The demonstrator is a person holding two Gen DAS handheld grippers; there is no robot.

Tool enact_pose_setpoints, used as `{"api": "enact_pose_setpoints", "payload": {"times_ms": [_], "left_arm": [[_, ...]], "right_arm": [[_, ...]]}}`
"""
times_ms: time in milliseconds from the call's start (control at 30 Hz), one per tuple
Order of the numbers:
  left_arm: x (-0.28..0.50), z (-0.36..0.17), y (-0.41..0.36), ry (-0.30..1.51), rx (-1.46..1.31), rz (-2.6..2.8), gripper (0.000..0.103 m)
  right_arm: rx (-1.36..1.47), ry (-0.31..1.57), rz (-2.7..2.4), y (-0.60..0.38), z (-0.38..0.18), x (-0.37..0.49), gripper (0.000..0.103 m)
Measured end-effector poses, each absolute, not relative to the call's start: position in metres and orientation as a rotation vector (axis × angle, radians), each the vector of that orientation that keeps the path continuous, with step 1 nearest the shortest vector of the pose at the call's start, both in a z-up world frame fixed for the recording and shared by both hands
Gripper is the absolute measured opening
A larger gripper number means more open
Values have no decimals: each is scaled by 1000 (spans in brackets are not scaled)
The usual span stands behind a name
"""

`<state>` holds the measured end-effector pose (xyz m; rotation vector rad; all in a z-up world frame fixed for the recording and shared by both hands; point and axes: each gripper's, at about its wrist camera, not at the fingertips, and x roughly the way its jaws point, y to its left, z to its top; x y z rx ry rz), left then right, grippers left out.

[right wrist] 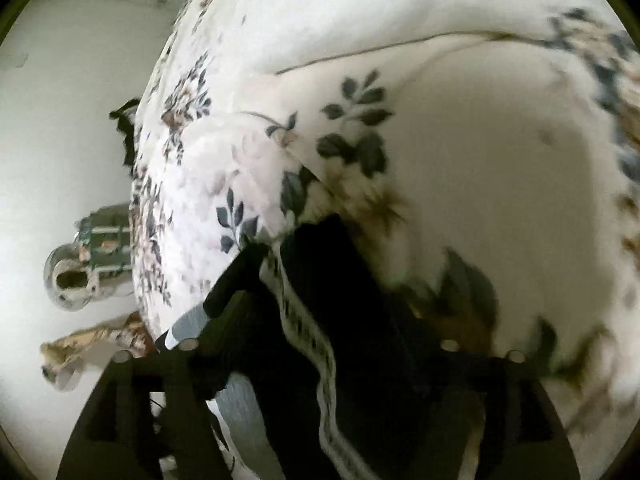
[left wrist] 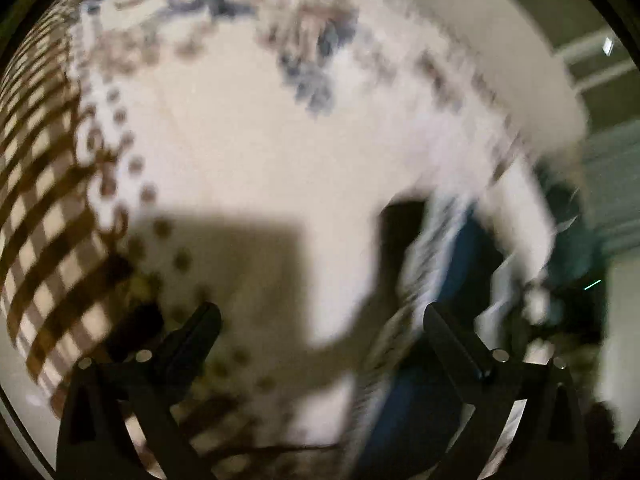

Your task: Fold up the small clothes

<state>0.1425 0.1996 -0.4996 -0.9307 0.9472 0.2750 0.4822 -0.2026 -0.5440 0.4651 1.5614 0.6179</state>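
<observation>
The dark small garment with a white patterned band [right wrist: 320,320] lies on the soft cream bedcover with a flower print [right wrist: 480,140], between the fingers of the right hand-held gripper [right wrist: 320,264]. I cannot tell if they pinch it. The left hand-held gripper [left wrist: 320,316] stands wide open and empty. I judge a fold is starting; next needs a firm pinch on the limp edge.

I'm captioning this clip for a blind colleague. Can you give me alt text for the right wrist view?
A dark garment with a white patterned band lies between the open jaws of the right gripper, draped toward the camera. Beneath it spreads a white bedcover with dark leaf prints; pale floor shows at left.
</observation>
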Motion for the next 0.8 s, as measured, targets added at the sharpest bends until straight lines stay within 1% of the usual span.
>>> {"api": "enact_pose_setpoints", "payload": {"times_ms": [67,100,133,167,200,233,333,433,533,633,667,700,733,767,800], "left_arm": [[159,-497,204,903,-969,213,102],[171,-499,204,898,-969,199,102],[185,-502,202,897,-966,186,99],[201,-508,200,904,-956,162,91],[209,-510,198,917,-946,154,63],[223,-516,195,936,-939,123,30],[239,-520,191,943,-900,113,20],[229,-512,199,907,-937,113,17],[229,-513,204,903,-961,111,17],[233,-524,205,931,-978,113,19],[232,-526,207,939,-996,108,22],[230,-525,208,946,-1006,106,28],[226,-523,210,952,-1017,109,38],[221,-520,211,953,-1027,110,41],[212,-516,211,945,-1038,105,48]], "right_arm": [[463,1589,690,-188,-560,491,75],[464,1601,708,-184,-565,493,73],[470,1614,722,-179,-572,495,69],[471,1607,718,-177,-574,496,51],[466,1586,712,-176,-572,495,21],[468,1570,711,-173,-570,495,13],[433,1508,692,-165,-555,494,10],[432,1450,669,-170,-537,496,9],[392,1417,661,-166,-529,504,9],[349,1468,638,-159,-544,511,9],[358,1512,630,-157,-555,515,9],[376,1534,625,-158,-559,516,14],[417,1562,617,-162,-562,517,20],[461,1570,602,-172,-560,516,37],[478,1558,591,-180,-557,514,52]]}}
